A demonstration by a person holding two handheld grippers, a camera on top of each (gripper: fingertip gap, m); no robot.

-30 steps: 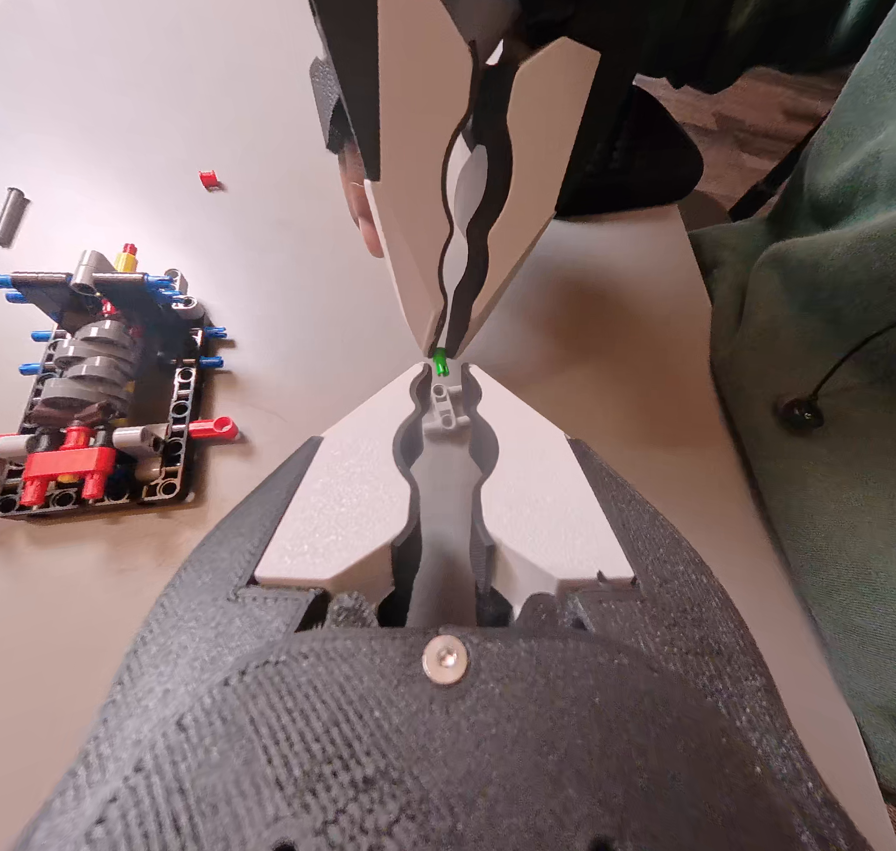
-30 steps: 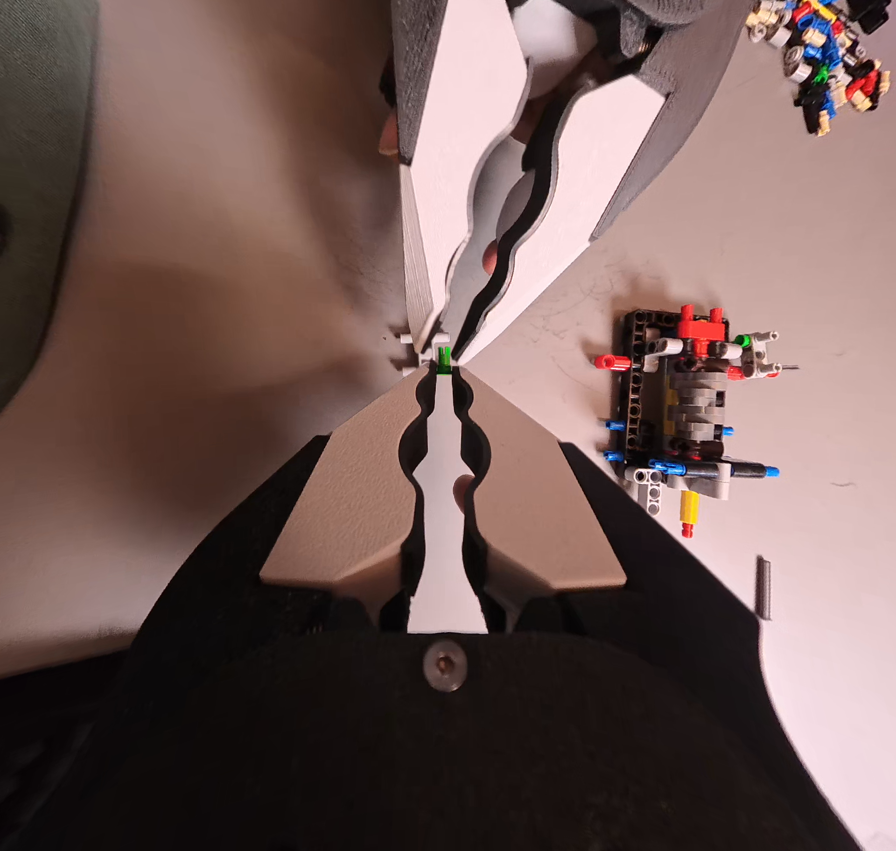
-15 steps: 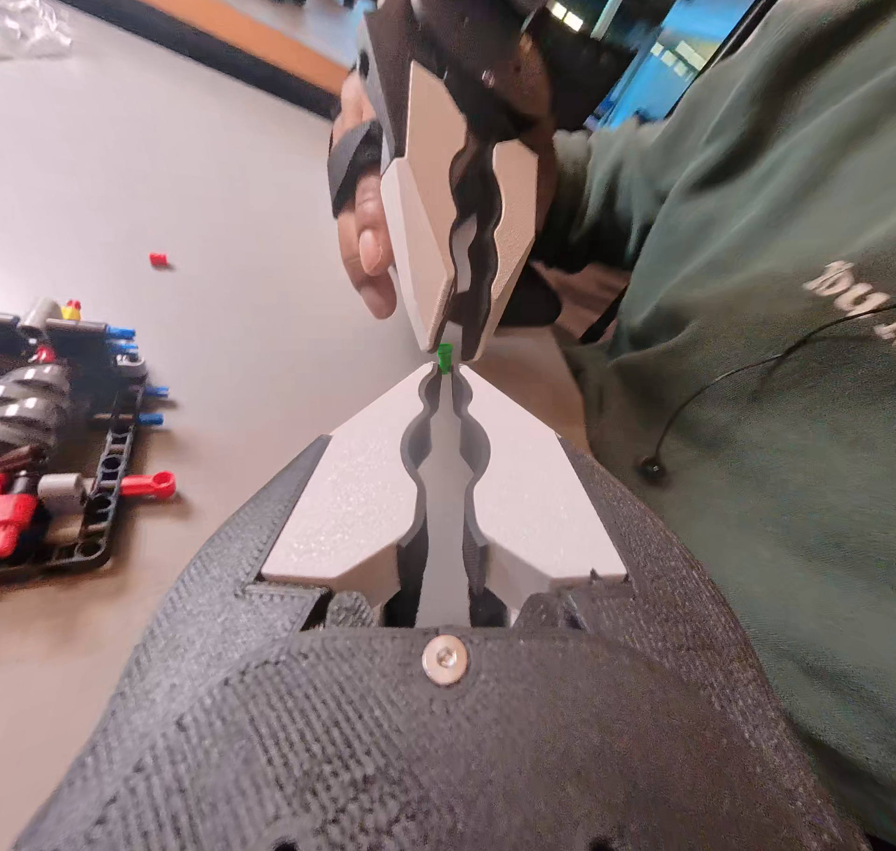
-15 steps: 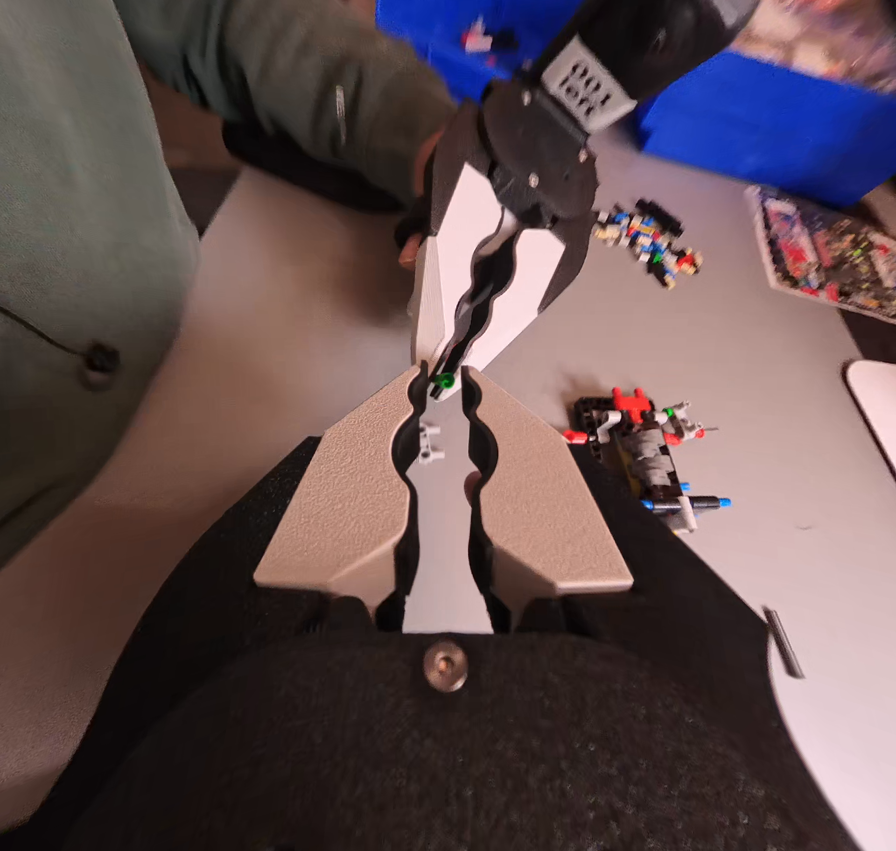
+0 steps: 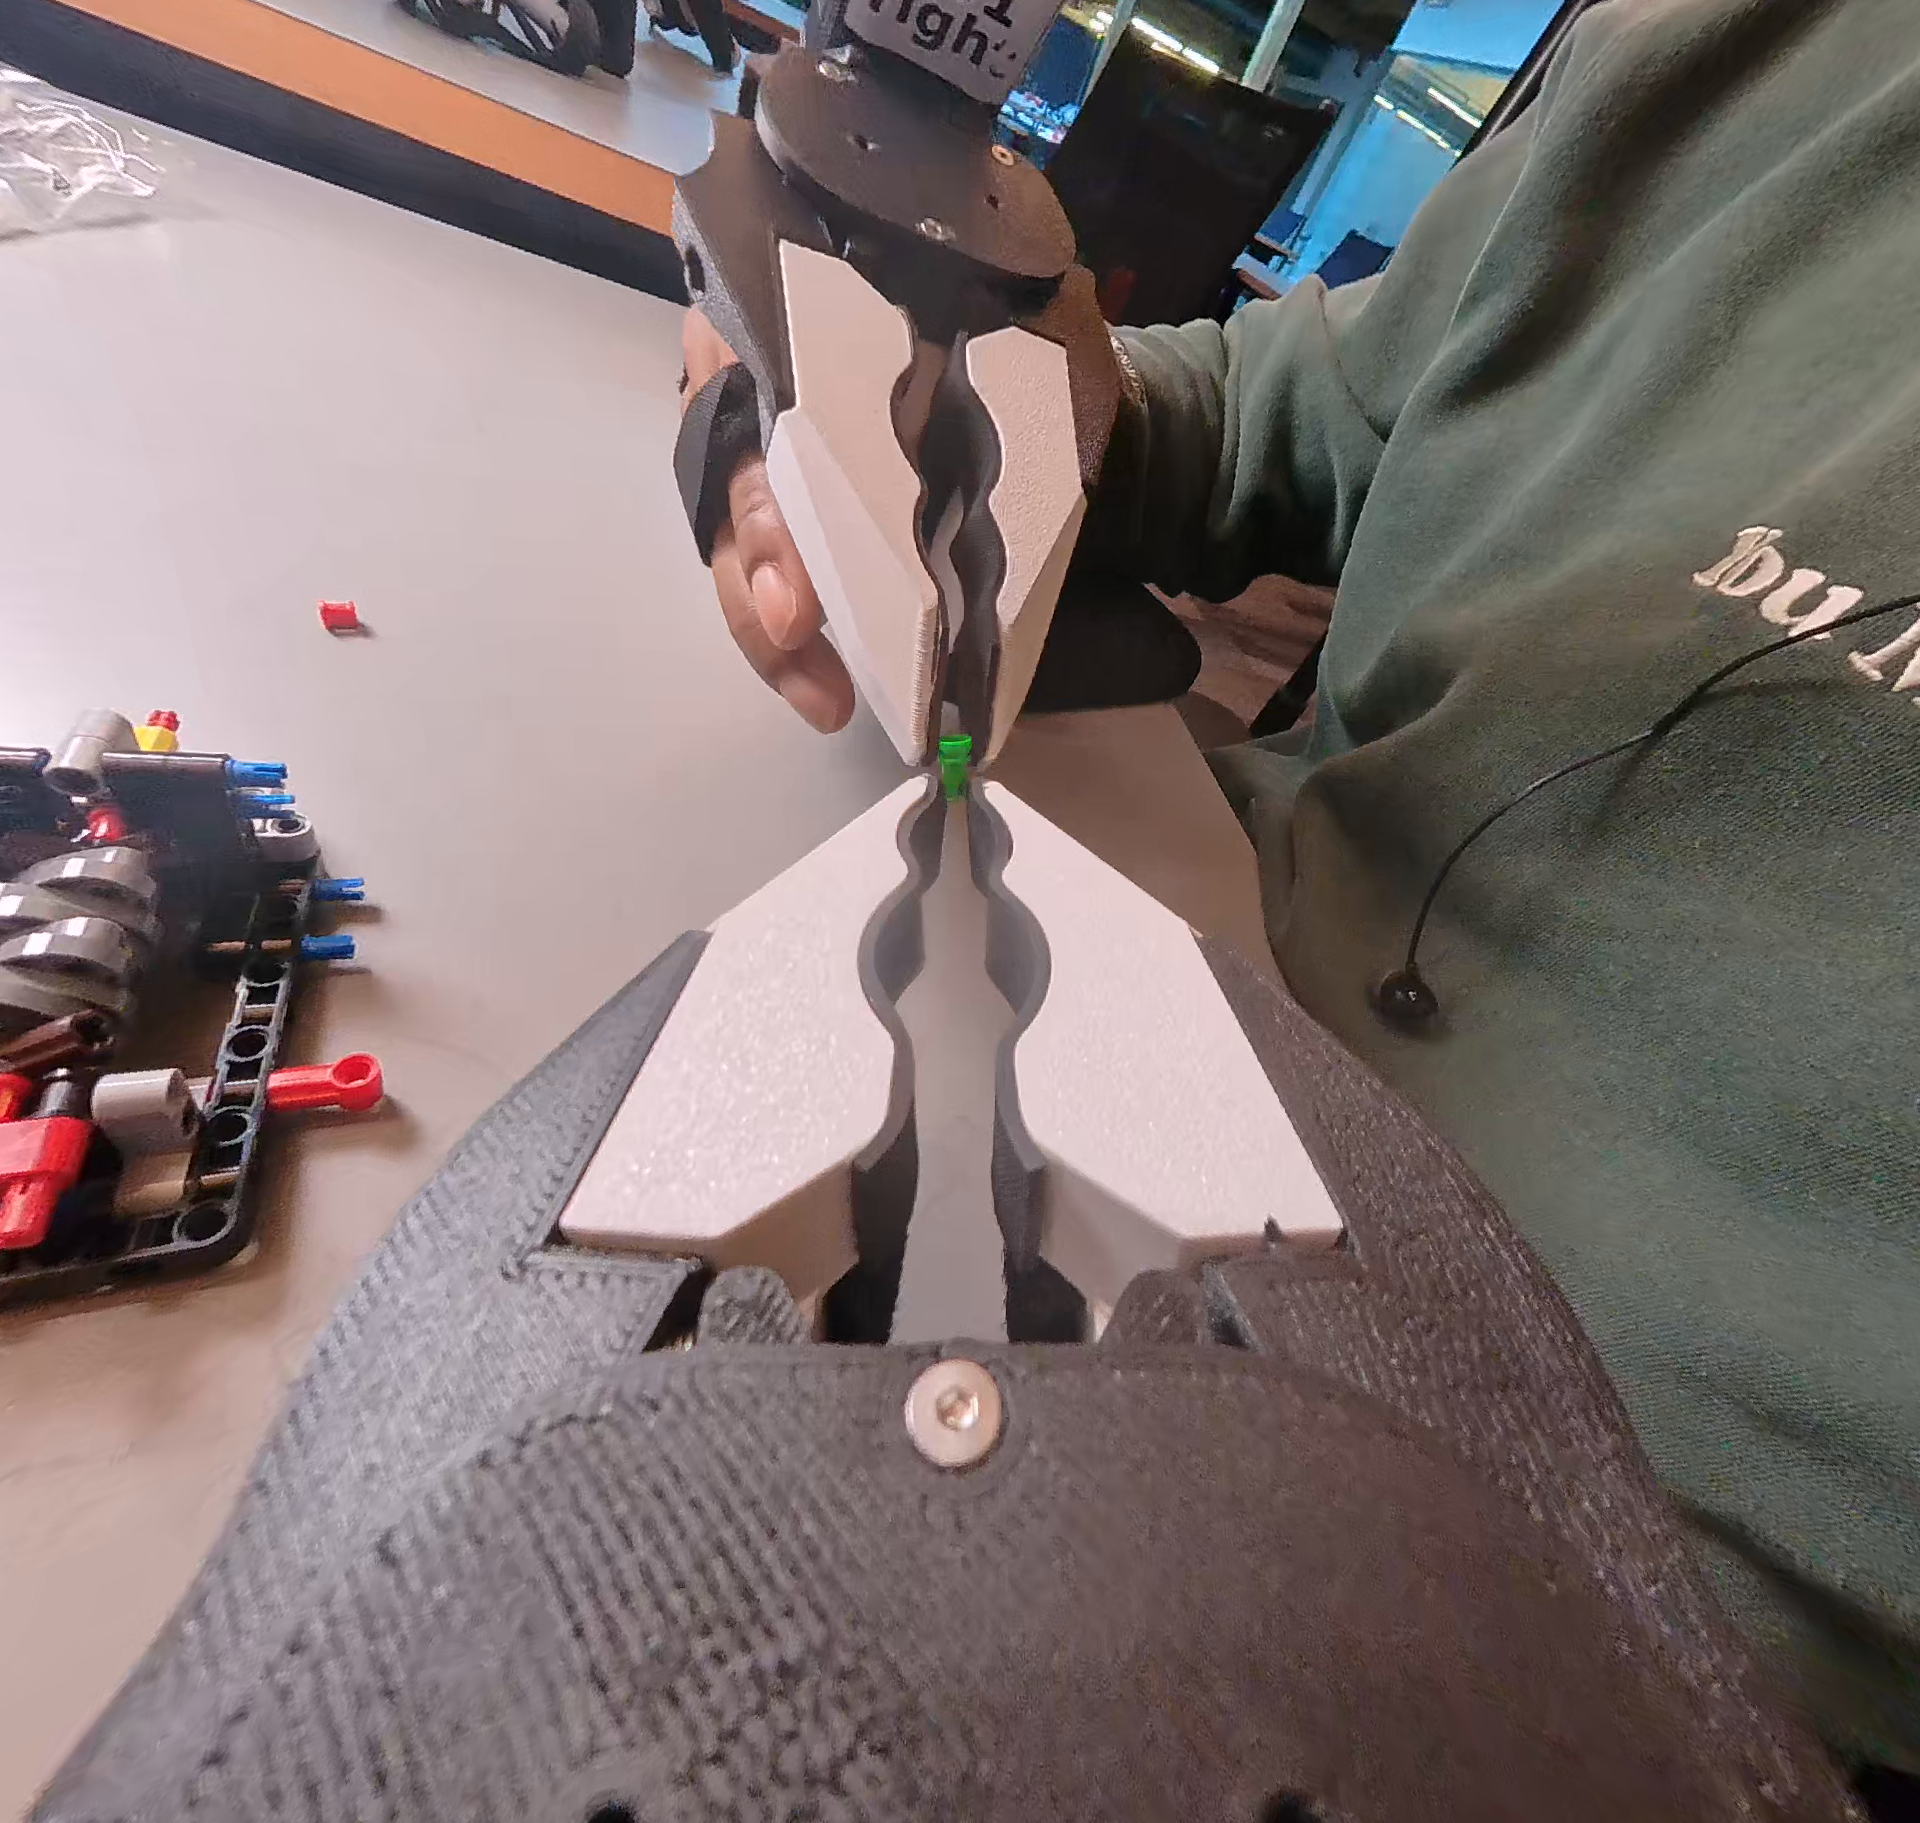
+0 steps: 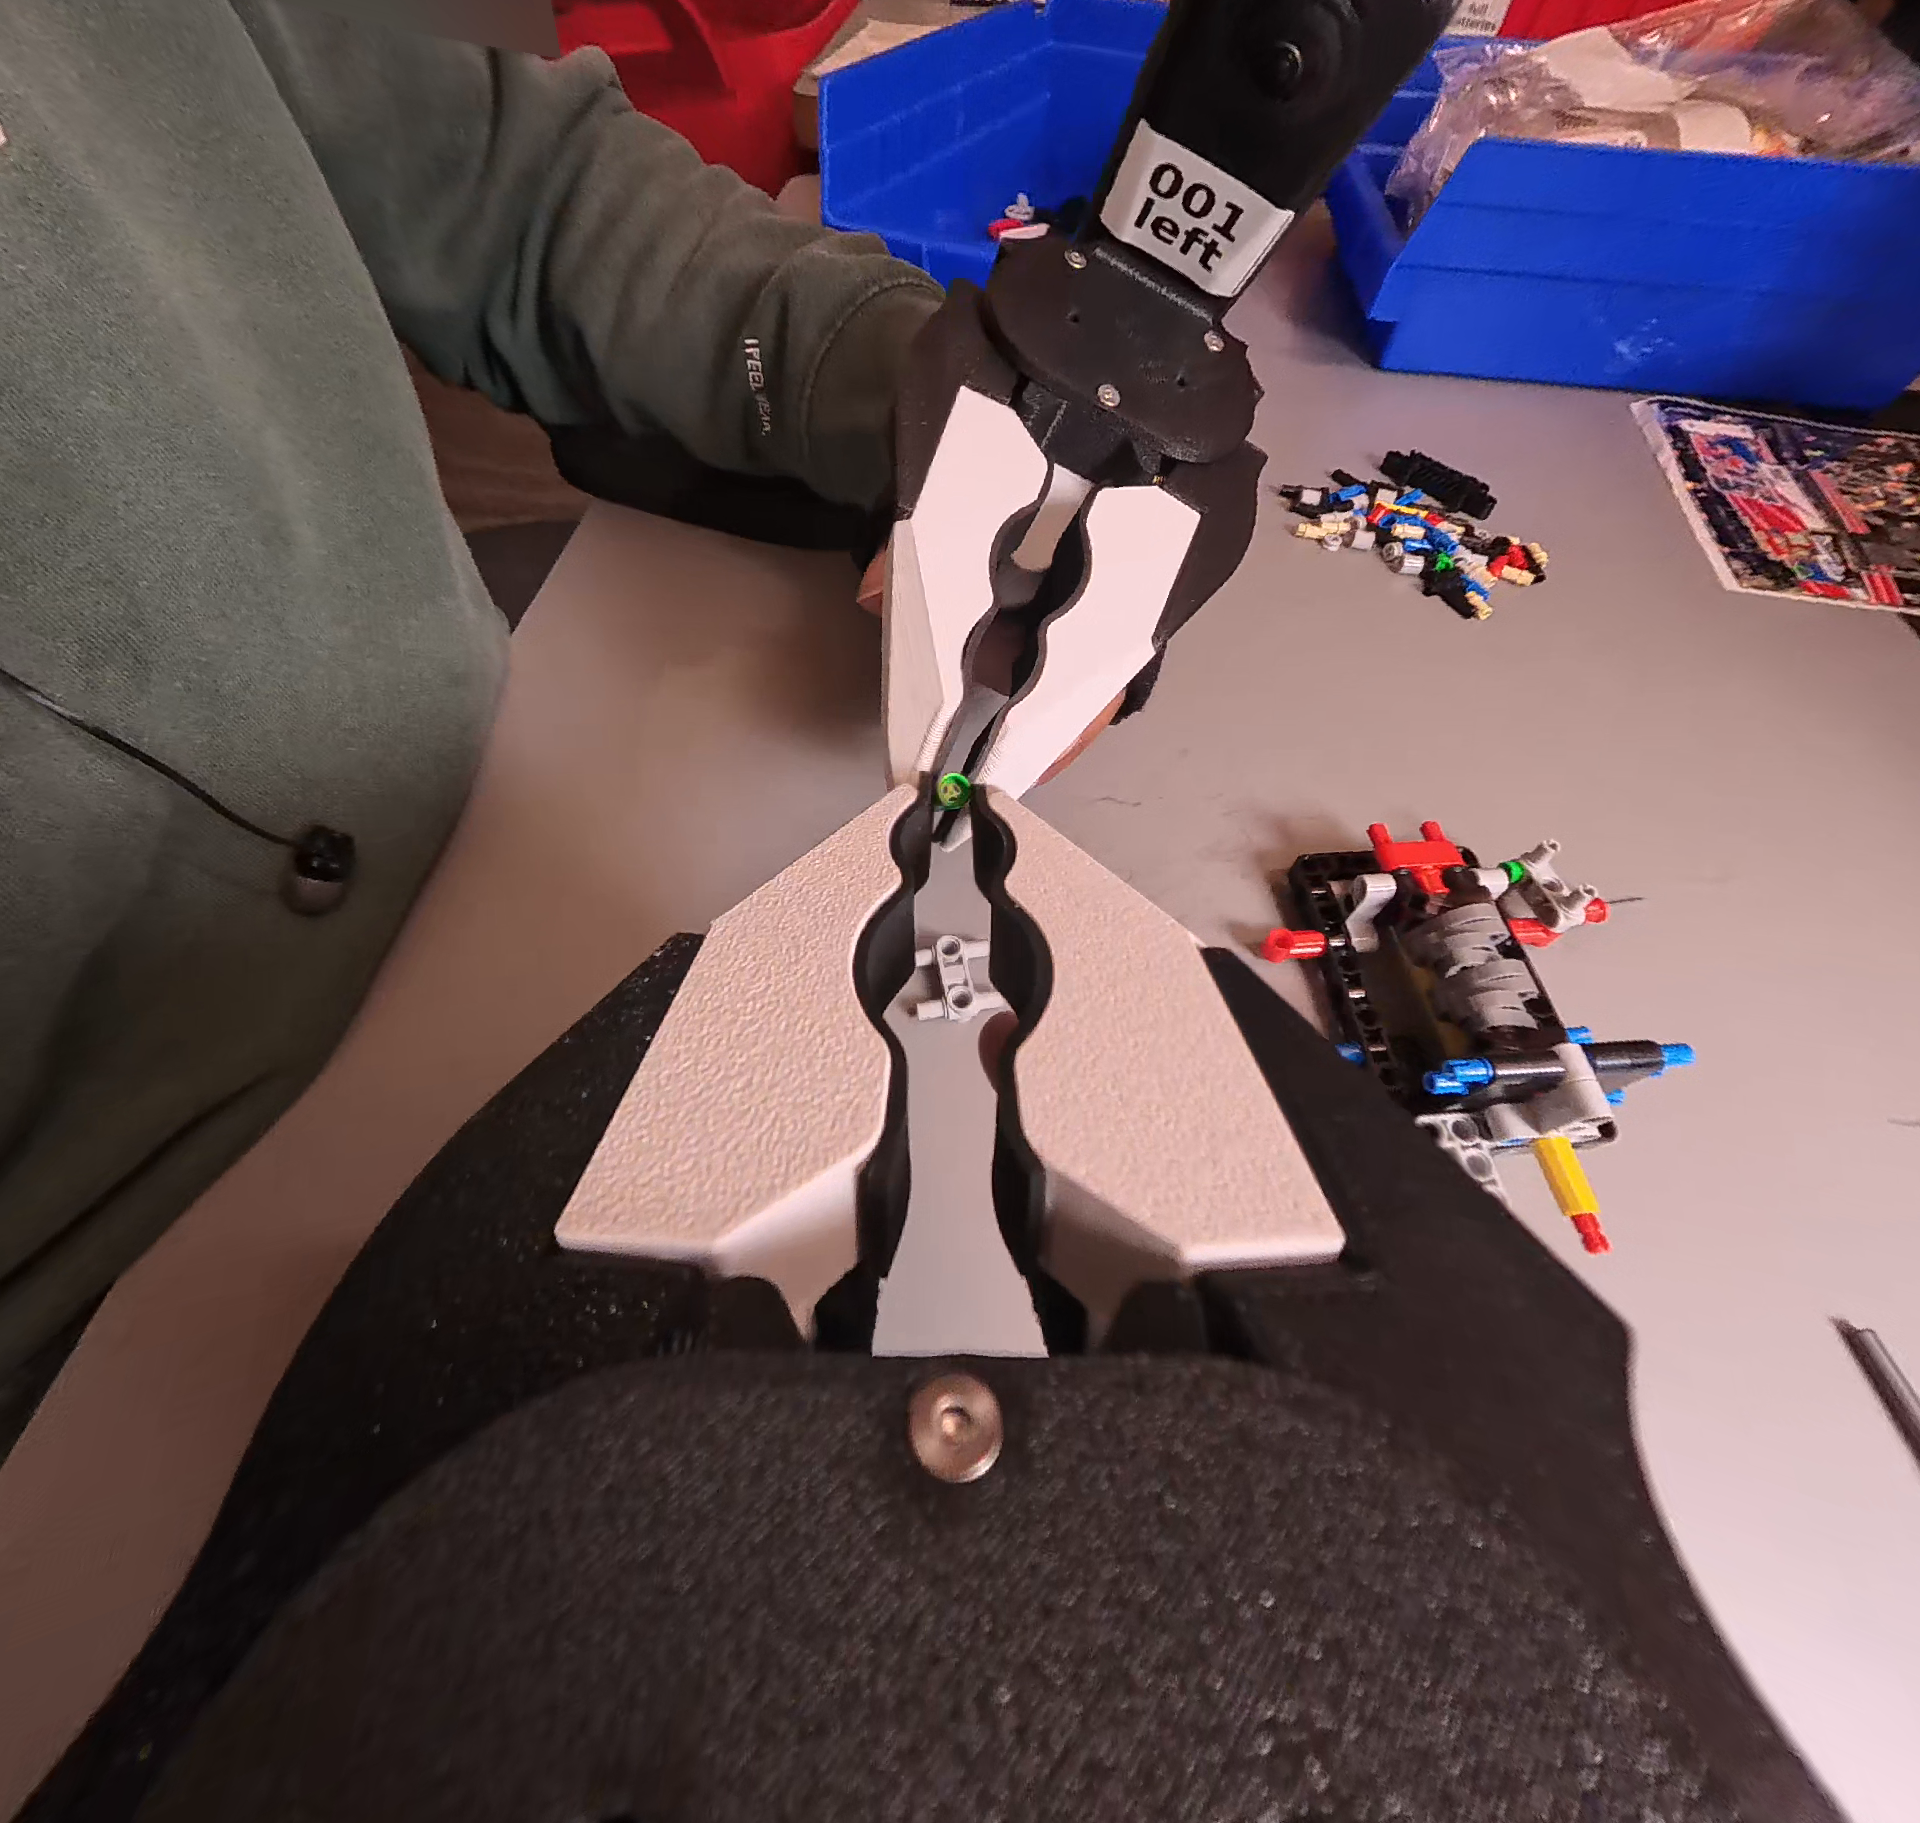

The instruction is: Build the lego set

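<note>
A small green pin is pinched at the tips of my left gripper, which is shut on it above the table. In the right wrist view the pin shows end-on. My right gripper meets the left tip to tip; its jaws stand slightly apart on either side of the pin. A light grey connector lies on the table below, seen through the right gripper's gap. The partly built model, a black frame with grey gears, blue pins and red parts, lies on the table and also shows in the right wrist view.
A pile of loose pieces, an instruction booklet and blue bins lie beyond the model. A dark axle lies at the right edge. A small red piece lies alone. The person's green sleeve is close by. Less than 4 cm separates the two grippers' tips. Between my left fingertips and the light grey connector there is roughly 7 centimetres.
Both grippers rose from the table and tilted up. The right gripper let go of the green pin, which the left gripper now holds. The grey connector stayed on the table.
</note>
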